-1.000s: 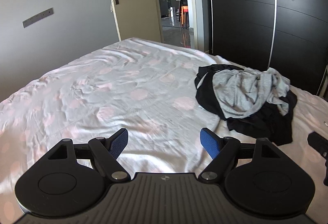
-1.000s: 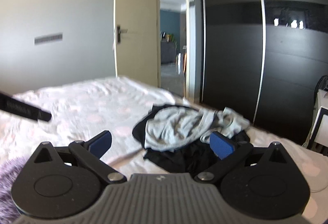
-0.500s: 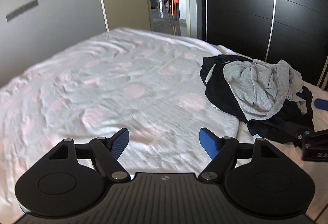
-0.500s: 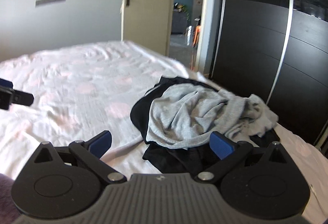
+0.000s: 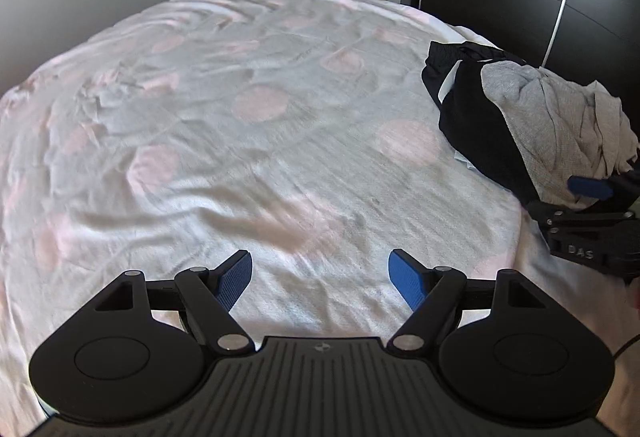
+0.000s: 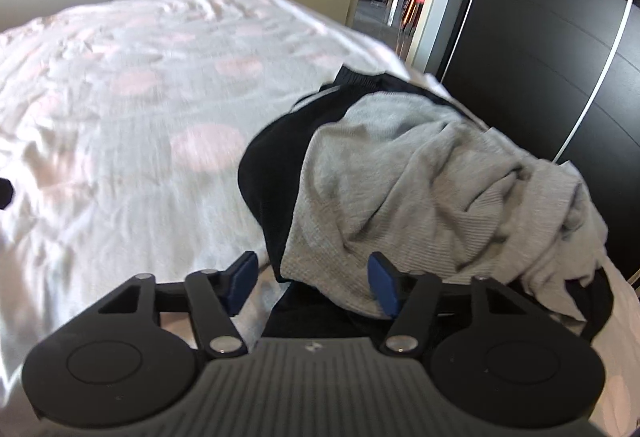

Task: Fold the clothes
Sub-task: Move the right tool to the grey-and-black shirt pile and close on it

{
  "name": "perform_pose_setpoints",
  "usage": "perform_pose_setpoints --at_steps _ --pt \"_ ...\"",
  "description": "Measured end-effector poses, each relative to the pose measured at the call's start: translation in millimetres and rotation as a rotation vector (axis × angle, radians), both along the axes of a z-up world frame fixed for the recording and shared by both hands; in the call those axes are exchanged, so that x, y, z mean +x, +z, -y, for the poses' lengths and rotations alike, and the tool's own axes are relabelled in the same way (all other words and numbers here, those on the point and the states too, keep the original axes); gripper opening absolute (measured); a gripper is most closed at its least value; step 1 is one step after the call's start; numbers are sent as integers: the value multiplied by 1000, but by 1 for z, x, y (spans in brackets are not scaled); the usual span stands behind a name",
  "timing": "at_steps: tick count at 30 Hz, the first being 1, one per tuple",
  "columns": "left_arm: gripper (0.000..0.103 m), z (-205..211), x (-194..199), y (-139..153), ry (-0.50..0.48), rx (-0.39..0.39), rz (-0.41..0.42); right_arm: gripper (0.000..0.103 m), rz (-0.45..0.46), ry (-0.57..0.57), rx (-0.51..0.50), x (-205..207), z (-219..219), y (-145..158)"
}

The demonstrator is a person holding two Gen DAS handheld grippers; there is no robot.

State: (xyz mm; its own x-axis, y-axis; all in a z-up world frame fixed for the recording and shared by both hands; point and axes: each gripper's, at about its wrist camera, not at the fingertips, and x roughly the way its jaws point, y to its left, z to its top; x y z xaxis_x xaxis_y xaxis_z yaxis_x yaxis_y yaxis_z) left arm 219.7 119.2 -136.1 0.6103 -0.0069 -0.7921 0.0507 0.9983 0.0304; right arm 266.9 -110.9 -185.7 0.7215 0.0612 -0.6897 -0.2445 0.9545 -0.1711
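A: What was shown, from the largest item down?

B: A bed [image 5: 248, 125] covered by a white sheet with pale pink dots was shown, bare over most of its surface. Near its right edge, beside a dark wardrobe [image 6: 560, 37], a heap of clothes was piled: a black garment [image 6: 276, 157] underneath and a crumpled grey top [image 6: 432, 189] over it.

A: How were the two tools recorded?

B: The left gripper [image 5: 320, 277] was held above bare sheet, well apart from the heap, with its blue pads spread and nothing between them. The right gripper [image 6: 310, 285] was held at the near hem of the grey top, its pads likewise spread; the hem lay between them but was not pinched. Whether a pad was touching the cloth could not be told.

A: What could have gone wrong from that point?

B: No fold had been made, so a single garment had yet to be separated. Because the grey hem lay directly on black fabric, both layers could have been caught in one closure and the whole heap dragged. Because the heap sat close to the bed's edge, a pull toward the wardrobe could have sent clothes to the floor.
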Motion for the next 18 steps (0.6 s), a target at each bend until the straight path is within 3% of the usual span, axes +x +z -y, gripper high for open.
perform_pose_setpoints --at_steps 5,10,14,18 --pt "75 -12 -8 1 27 -13 -18 18 -38 -19 21 15 6 -1" --pt "75 -36 -25 17 79 -19 -9 14 25 -3 90 5 2 42" --pt "75 -57 -41 39 145 -43 18 14 53 85 120 -10 -31 83" --pt "75 -77 -64 64 206 -66 62 13 56 141 214 -26 -62 113"
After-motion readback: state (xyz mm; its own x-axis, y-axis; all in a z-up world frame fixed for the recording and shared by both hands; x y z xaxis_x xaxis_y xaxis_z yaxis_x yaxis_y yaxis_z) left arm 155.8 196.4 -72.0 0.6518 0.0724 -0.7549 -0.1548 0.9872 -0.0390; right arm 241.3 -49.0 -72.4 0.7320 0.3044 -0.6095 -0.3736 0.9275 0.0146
